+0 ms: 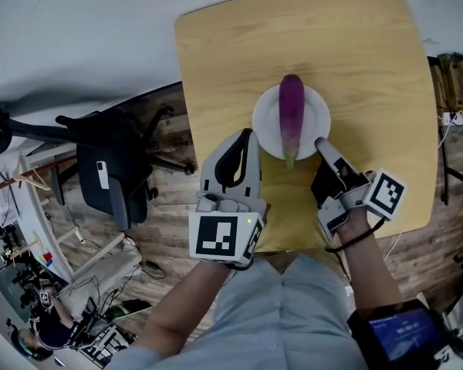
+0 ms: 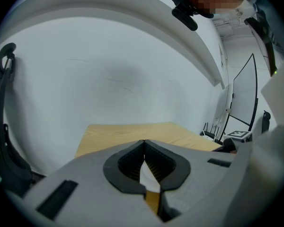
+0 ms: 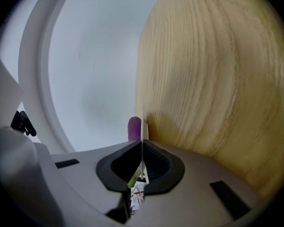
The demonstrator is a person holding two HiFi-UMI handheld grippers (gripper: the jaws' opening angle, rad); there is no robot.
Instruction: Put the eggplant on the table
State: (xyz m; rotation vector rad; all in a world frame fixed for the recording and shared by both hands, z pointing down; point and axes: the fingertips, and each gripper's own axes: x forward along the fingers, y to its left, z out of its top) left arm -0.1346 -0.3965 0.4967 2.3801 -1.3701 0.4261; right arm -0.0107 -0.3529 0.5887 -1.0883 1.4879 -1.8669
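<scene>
Eggplant [image 1: 291, 114]: lies lengthwise on white plate [image 1: 264, 126], centre of frame, stem end toward bottom. Not yet on the counter [image 1: 370, 75] itself.
Risk: round, slick body, so prob. rolls if the plate gets tilted, maybe toward a counter edge. A thin rim pinch could slip and drop the plate.
Look: long, slim, glossy purple, paler near the green stem. Seems firm, smooth, hard to pinch.
Right gripper [image 1: 322, 143]: lower right of plate, fingers closed on the plate's rim, thin white edge btwn them.
Left gripper [image 1: 247, 137]: just beside plate's lower-left rim, fingers closed tip to tip, nothing clearly held.
Counter: light wood, bare apart from the plate.
</scene>
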